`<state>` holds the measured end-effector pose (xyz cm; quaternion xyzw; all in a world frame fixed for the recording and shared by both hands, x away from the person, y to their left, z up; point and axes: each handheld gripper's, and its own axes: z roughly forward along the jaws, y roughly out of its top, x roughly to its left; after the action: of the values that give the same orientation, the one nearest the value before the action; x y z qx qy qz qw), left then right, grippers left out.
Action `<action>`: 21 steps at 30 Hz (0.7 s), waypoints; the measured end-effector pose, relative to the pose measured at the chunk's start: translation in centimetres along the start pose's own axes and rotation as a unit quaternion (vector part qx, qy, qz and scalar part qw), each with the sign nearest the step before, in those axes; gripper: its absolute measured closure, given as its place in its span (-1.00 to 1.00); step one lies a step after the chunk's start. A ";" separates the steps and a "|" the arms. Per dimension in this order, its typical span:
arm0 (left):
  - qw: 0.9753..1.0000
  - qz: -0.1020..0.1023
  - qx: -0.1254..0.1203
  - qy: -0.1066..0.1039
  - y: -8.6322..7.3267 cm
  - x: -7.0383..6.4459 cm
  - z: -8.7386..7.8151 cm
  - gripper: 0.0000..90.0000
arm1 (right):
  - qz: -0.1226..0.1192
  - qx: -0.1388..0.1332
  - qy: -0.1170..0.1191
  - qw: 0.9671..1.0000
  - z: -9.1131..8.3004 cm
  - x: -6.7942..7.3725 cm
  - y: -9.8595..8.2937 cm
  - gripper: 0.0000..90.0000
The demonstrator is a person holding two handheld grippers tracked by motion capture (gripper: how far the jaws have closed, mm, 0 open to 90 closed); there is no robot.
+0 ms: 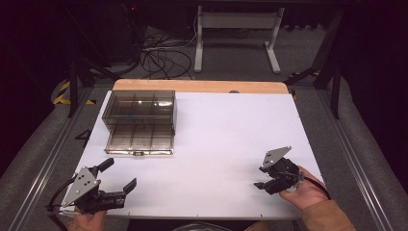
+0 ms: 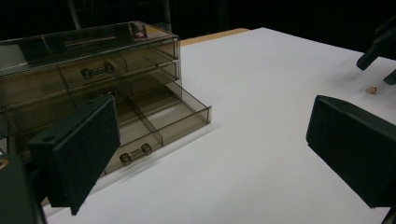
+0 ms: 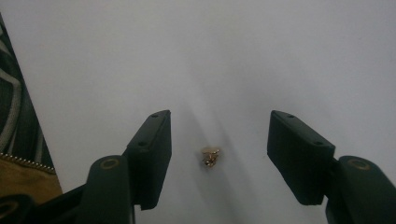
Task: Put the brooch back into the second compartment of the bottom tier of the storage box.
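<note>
A small gold stud-like piece (image 3: 210,155) lies on the white table (image 1: 226,130). My right gripper (image 3: 219,128) hangs just over it, open, with one jaw on each side and neither touching it. In the high view the right gripper (image 1: 263,184) is at the front right, tipped downward. The left gripper (image 1: 119,174) rests at the front left corner, open and holding nothing. From the left gripper view, its jaws (image 2: 215,135) frame the smoky clear drawer box (image 2: 84,60), whose bottom drawer (image 2: 159,116) is pulled out. The gold piece (image 2: 371,89) shows far to the right.
The drawer box (image 1: 139,108) stands at the back left of the table, its open drawer (image 1: 139,139) reaching toward me, divided into compartments. A wooden strip (image 1: 202,85) edges the table's far side. Cables and a white stand (image 1: 238,33) are on the floor beyond.
</note>
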<state>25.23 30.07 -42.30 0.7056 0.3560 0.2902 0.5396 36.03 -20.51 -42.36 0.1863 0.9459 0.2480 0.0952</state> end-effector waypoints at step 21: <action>1.000 -0.001 0.001 0.001 -0.1 0.1 0.0 -0.92 | -0.024 0.085 0.016 0.996 1.3 0.1 0.6 0.24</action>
<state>25.28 30.16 -42.36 0.7057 0.3576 0.2901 0.5384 36.44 -19.42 -43.16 0.1668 0.9692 0.1670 0.0700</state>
